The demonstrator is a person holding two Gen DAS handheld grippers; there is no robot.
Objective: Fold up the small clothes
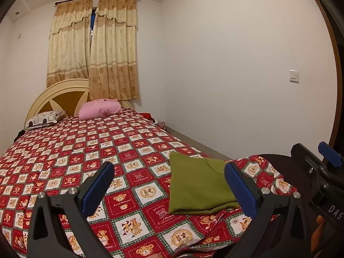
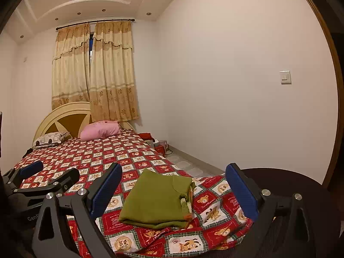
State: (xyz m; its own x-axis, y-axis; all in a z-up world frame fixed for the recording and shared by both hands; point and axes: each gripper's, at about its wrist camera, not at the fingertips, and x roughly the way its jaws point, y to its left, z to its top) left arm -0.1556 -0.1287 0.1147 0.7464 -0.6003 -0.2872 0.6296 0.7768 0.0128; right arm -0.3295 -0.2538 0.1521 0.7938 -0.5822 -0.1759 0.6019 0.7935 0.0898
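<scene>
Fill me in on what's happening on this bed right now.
A person holds a two-finger gripper in each hand over a bed with a red teddy-bear bedspread. A green garment lies folded into a neat rectangle near the foot corner. The left gripper and right gripper both hang open above it, neither touching the cloth. The fold looks finished.

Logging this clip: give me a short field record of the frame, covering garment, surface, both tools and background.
garment: green garment, folded into a compact rectangle, lying flat near the bed's foot corner
surface: bedspread, red and white bear-print checks
left tool: open, empty, above the bedspread, not touching the garment
right tool: open, empty, garment in view between its fingers but not gripped
pillows: pink pillow and patterned pillow by the headboard
background: closed curtains, light switch
</scene>
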